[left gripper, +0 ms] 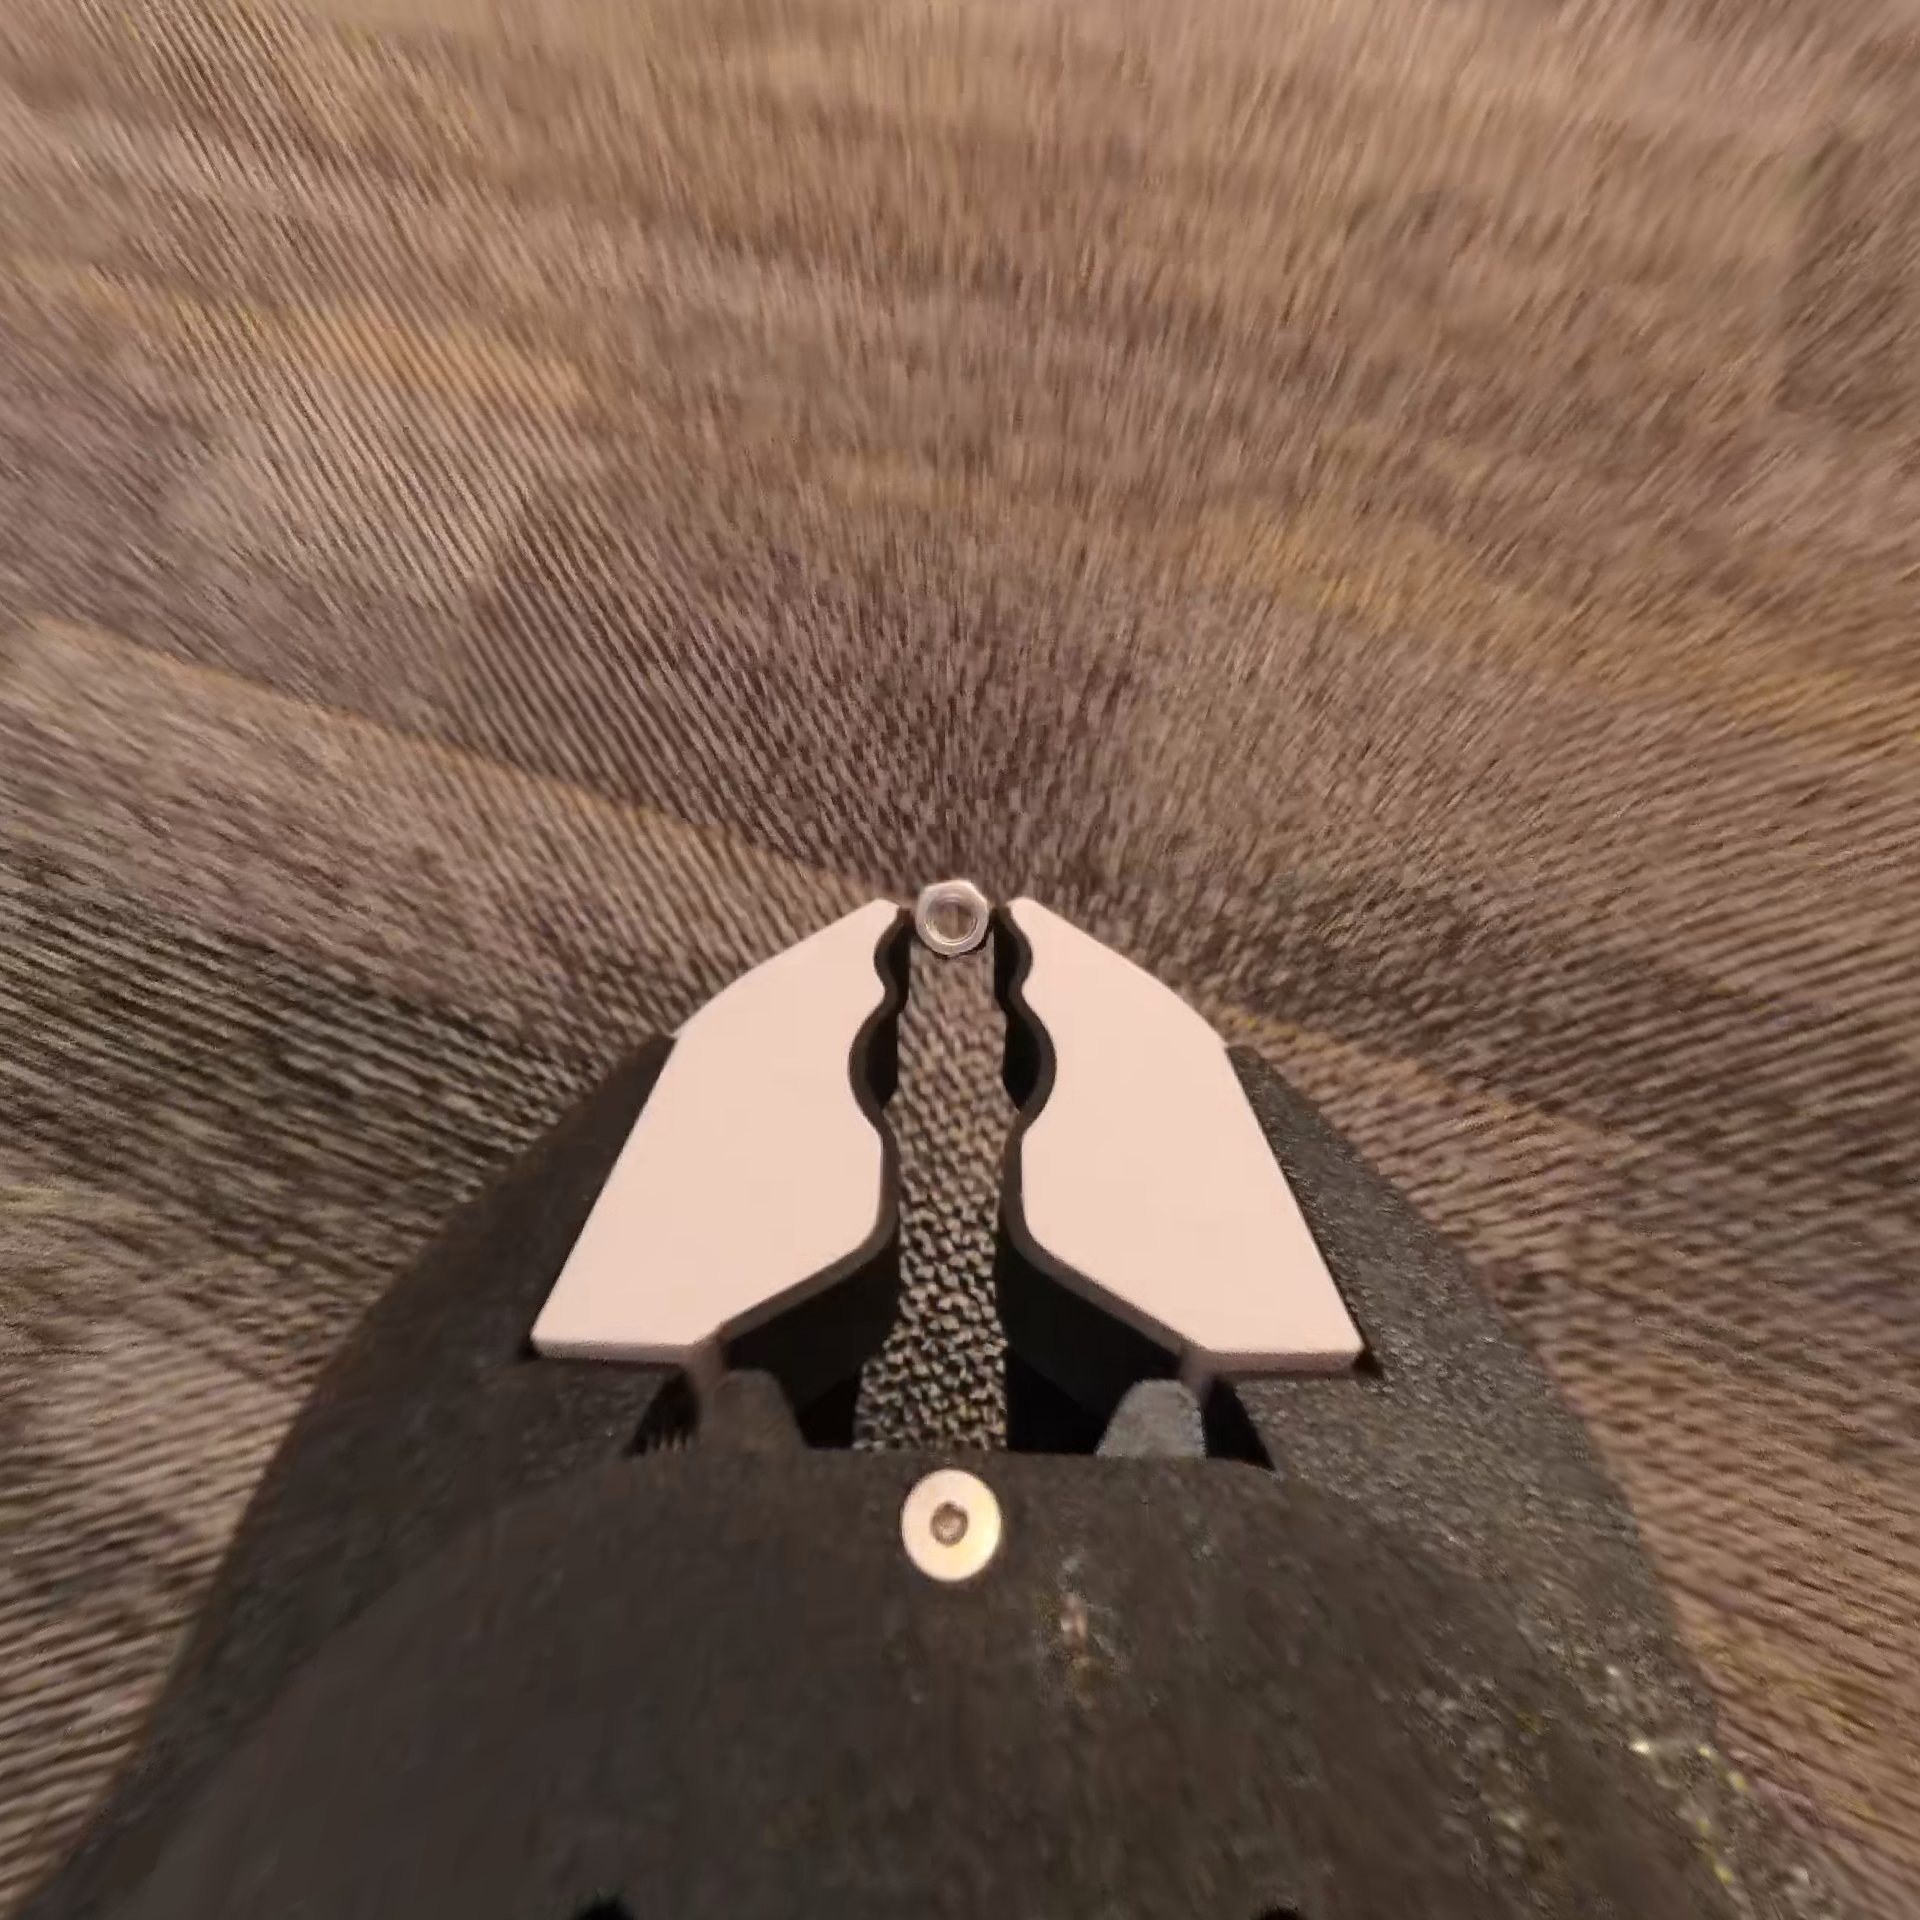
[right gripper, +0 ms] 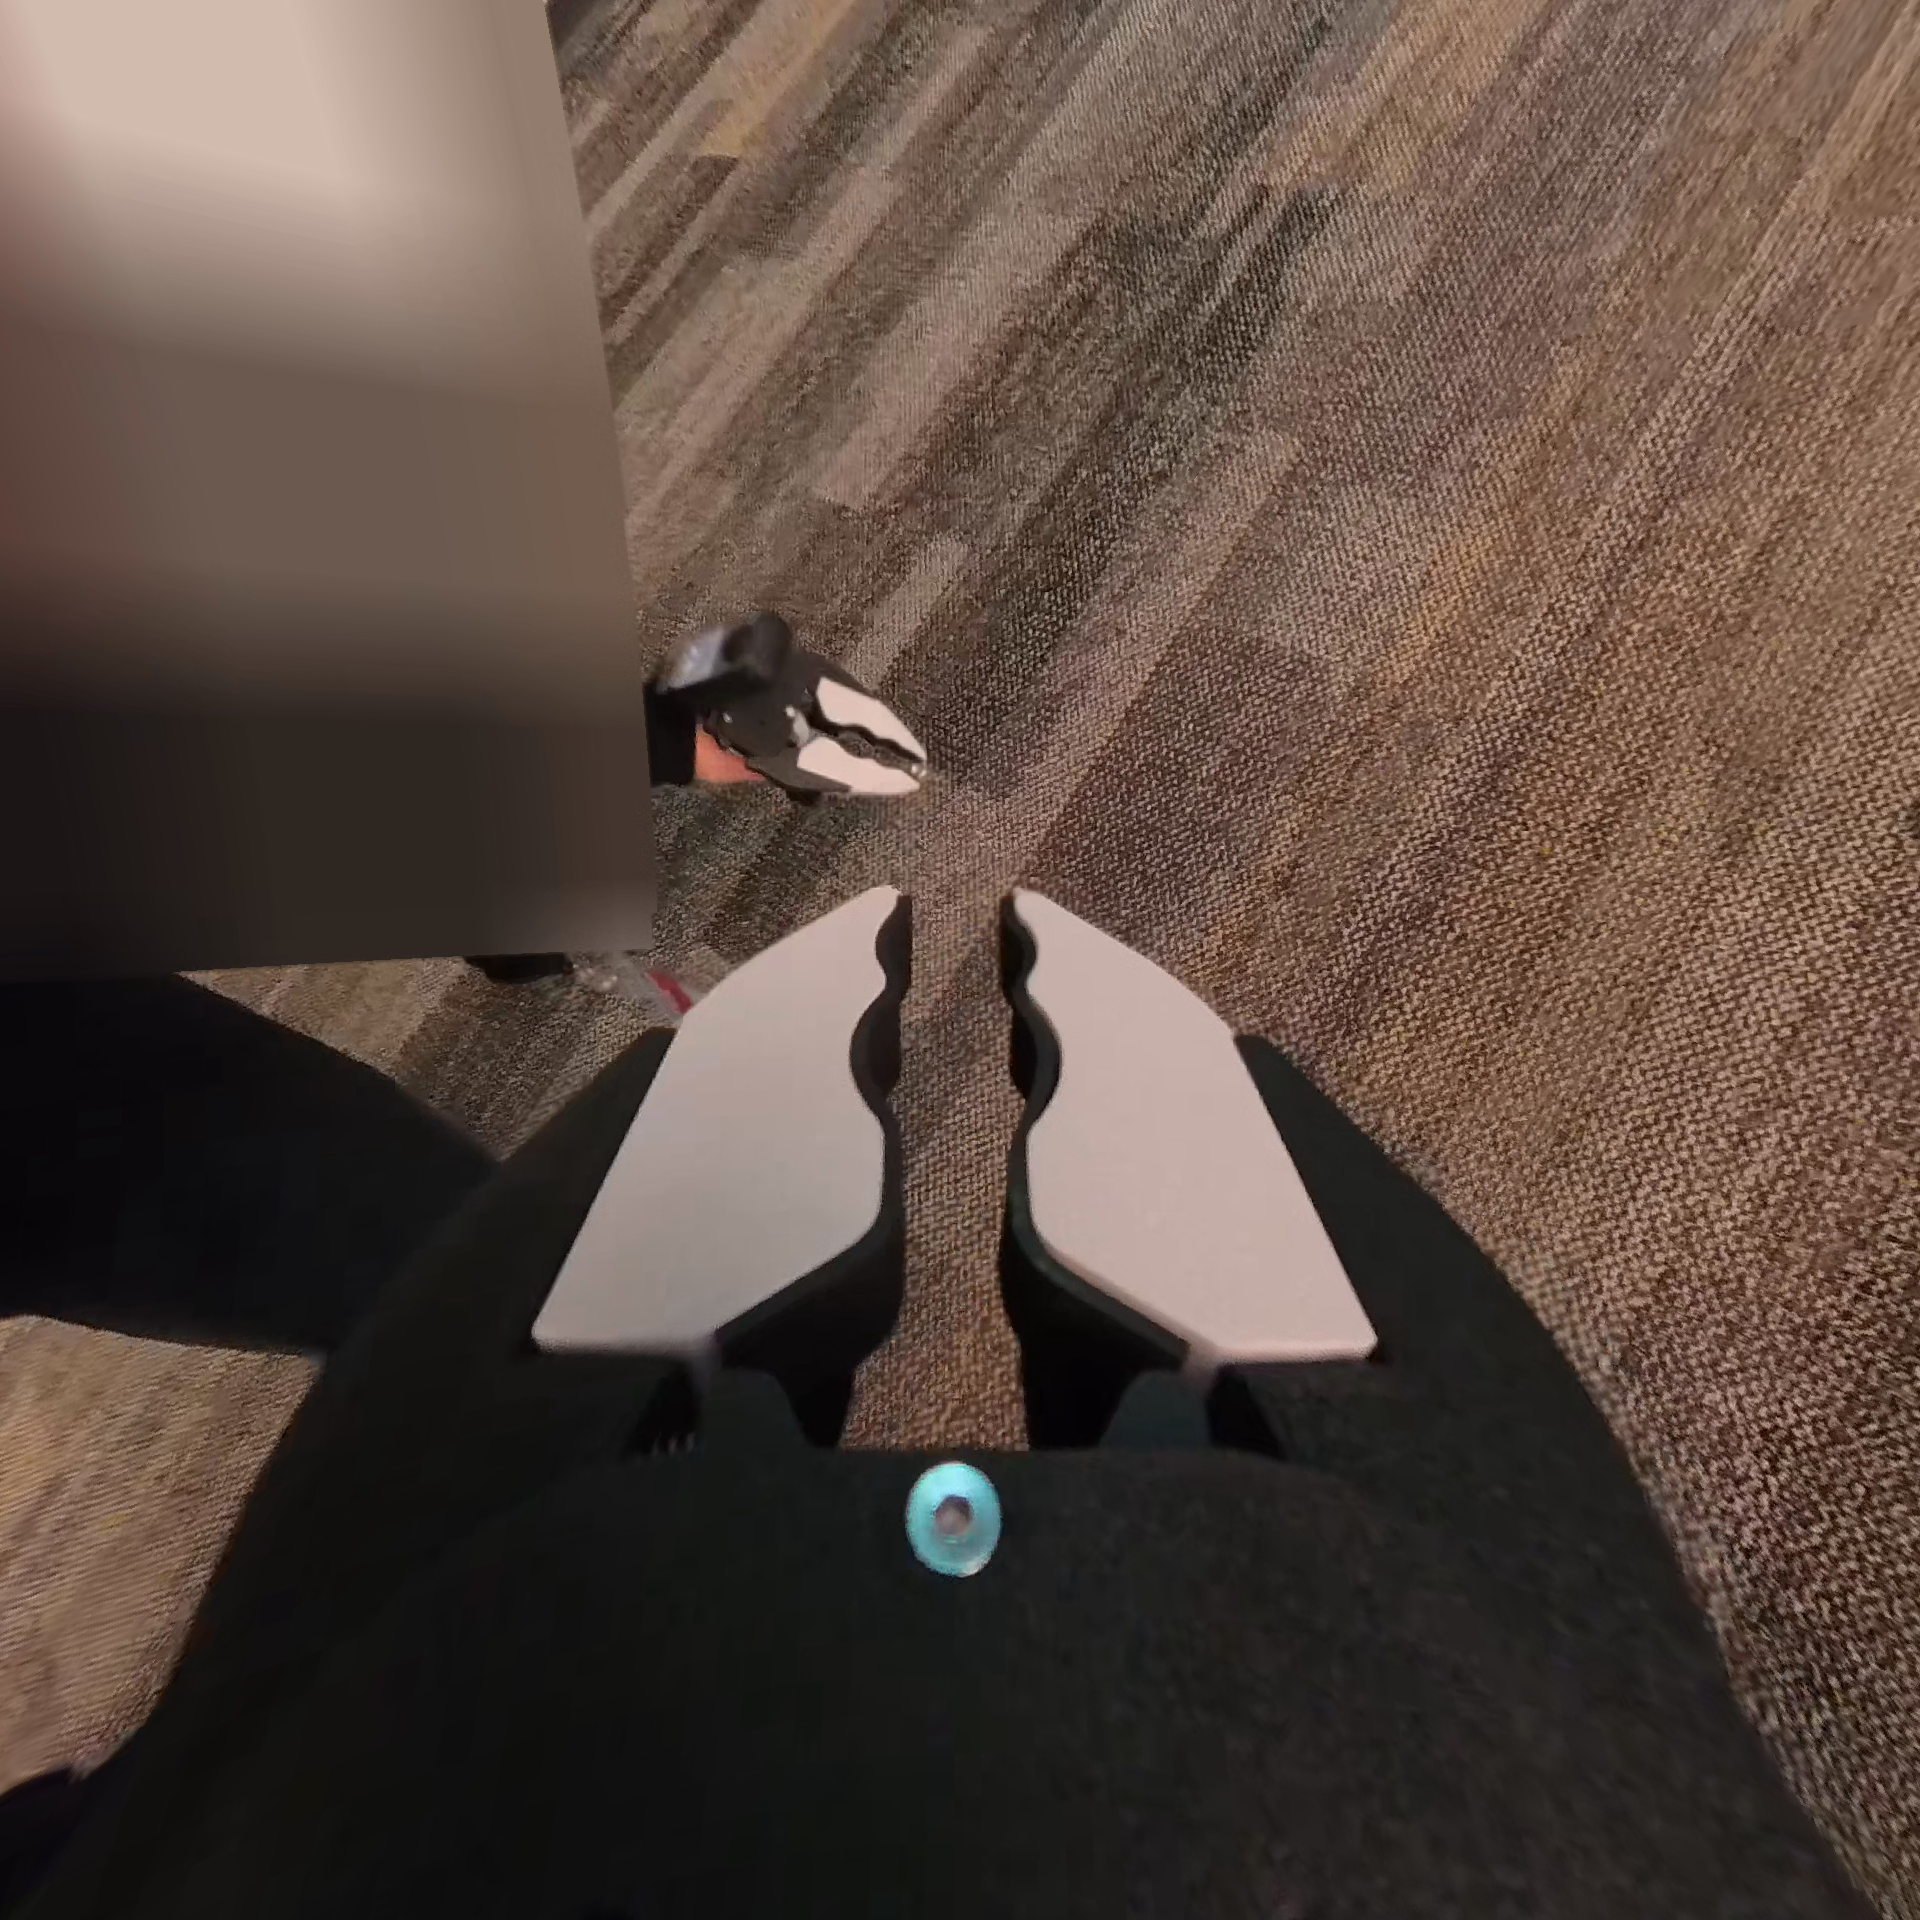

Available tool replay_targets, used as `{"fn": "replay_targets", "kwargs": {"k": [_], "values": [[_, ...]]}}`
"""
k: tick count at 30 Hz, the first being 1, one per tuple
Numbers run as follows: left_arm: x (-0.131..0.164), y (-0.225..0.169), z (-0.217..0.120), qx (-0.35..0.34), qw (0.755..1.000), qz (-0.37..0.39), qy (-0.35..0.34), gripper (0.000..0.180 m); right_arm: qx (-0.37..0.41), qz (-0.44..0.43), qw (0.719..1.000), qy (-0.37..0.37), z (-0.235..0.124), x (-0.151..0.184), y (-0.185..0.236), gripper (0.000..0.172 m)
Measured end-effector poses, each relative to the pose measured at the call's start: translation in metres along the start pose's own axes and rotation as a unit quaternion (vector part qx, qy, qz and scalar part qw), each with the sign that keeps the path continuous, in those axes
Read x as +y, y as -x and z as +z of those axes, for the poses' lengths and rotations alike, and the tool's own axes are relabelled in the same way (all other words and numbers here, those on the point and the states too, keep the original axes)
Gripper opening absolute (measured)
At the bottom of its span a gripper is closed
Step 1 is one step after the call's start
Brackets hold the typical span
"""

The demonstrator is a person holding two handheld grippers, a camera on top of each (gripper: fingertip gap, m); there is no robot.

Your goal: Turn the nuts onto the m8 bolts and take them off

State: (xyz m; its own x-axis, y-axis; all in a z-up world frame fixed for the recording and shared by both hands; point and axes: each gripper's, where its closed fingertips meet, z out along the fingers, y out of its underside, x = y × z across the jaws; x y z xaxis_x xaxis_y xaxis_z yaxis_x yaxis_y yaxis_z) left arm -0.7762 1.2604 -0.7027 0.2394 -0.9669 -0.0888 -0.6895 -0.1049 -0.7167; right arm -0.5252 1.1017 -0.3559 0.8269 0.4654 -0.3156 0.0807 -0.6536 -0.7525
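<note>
In the left wrist view my left gripper [left gripper: 951, 914] is shut on a small silver hex nut [left gripper: 951, 923]. The nut sits at the very tips, its hole facing the camera, and both white fingertips press its sides. It hangs above blurred brown carpet [left gripper: 935, 416]. The right wrist view shows the left gripper [right gripper: 916, 767] farther off, held in a hand, with a small silvery thing at its tips. My right gripper [right gripper: 956, 914] is open, with only carpet showing between its white fingers [right gripper: 769, 1122]. No bolt is in view.
Striped brown and grey carpet [right gripper: 1351, 623] fills both views. A dark-clothed leg or sleeve [right gripper: 208, 1122] lies at the left of the right wrist view. Small unclear objects [right gripper: 634, 982] lie on the floor by it. Tip to tip, the grippers are about 45 cm apart.
</note>
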Motion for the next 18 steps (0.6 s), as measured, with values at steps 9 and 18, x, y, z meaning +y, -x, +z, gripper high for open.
{"fn": "replay_targets", "kwargs": {"k": [9,18], "values": [[-0.371,-0.043,-0.271,0.043,0.995,0.060,-0.062,0.015,0.084,0.028,0.988,-0.123,-0.238,-0.187,0.130,0.015],[-0.667,-0.181,-0.529,0.133,0.954,0.163,-0.215,0.015,0.360,0.064,0.913,-0.182,-0.549,-0.214,0.376,0.017]]}}
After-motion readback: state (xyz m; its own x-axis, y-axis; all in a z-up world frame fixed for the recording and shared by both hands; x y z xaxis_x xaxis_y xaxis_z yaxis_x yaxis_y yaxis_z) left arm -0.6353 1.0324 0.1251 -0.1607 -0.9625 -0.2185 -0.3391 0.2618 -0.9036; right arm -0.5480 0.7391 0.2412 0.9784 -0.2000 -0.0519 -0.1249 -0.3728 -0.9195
